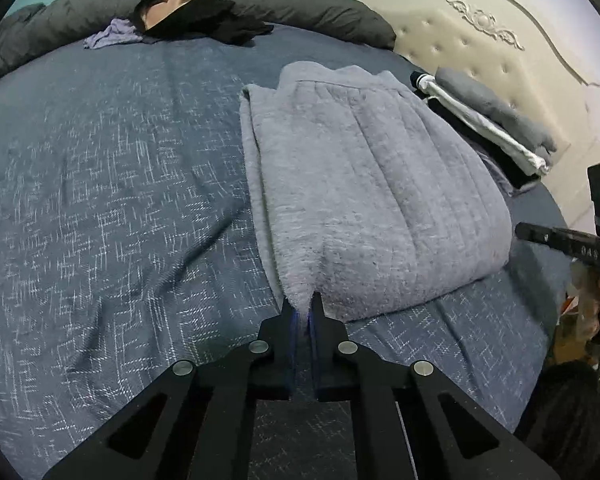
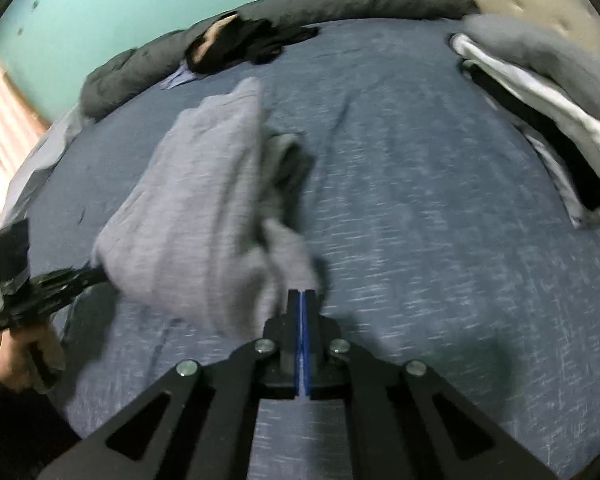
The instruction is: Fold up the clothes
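A grey fleece garment (image 1: 364, 184) lies folded lengthwise on the blue bed cover (image 1: 112, 200). My left gripper (image 1: 303, 300) is shut on its near edge. In the right wrist view the same garment (image 2: 196, 192) is blurred and partly lifted off the bed. My right gripper (image 2: 303, 294) is shut on its near right corner. The left gripper (image 2: 60, 280) also shows there at the garment's left side, and the right gripper (image 1: 540, 234) shows at the garment's right side in the left wrist view.
A stack of folded clothes (image 1: 496, 128) lies at the right by the cream headboard (image 1: 500, 32); it also shows in the right wrist view (image 2: 548, 92). Unfolded black and lilac clothes (image 1: 188, 16) lie against a dark rolled duvet (image 1: 300, 4) at the far side.
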Motion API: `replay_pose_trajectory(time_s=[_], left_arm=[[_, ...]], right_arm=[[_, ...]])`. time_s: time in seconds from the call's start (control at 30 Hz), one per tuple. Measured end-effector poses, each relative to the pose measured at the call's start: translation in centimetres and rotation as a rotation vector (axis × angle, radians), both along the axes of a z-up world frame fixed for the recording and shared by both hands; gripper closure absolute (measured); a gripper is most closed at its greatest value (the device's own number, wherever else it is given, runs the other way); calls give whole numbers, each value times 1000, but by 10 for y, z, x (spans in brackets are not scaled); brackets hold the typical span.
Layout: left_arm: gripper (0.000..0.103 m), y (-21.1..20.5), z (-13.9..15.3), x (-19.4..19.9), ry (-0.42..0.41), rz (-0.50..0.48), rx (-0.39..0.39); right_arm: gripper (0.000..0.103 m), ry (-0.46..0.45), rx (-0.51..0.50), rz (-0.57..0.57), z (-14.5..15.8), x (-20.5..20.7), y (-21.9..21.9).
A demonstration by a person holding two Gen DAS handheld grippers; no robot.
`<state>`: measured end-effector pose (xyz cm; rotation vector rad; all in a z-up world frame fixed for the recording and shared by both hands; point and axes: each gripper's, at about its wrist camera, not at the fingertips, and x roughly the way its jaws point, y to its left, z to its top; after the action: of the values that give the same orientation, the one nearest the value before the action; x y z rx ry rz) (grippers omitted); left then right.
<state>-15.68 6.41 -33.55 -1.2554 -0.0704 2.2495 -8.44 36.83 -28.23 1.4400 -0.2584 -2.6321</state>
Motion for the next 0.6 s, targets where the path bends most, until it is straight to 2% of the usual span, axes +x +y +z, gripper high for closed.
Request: replay_pose_trajectory(time_s=[0.03, 0.1, 0.13, 0.27, 0.37, 0.43, 0.47, 0.6], left_arm=[[98, 0, 0, 0, -1, -1, 0], [98, -1, -1, 1, -4, -3, 1], [98, -1, -1, 2, -5, -5, 1], [98, -2, -2, 0, -10, -8, 6], [98, -3, -5, -1, -18, -10, 10], [98, -3, -5, -3, -19, -12, 11], [98, -2, -6, -3, -19, -13, 11], [98, -2, -5, -4, -14, -13, 10]], right_arm=[[91, -2, 4, 29, 0, -1, -9], [67, -5, 11, 87, 1, -2, -26], [67, -14, 39, 113, -1, -3, -34], [67, -58, 143, 175, -13, -8, -56], [67, -76, 110, 166, -22, -11, -52], [74, -81, 59, 156, -25, -8, -46], [83, -80, 38, 158, -26, -6, -43], [92, -67, 44, 151, -25, -3, -43]])
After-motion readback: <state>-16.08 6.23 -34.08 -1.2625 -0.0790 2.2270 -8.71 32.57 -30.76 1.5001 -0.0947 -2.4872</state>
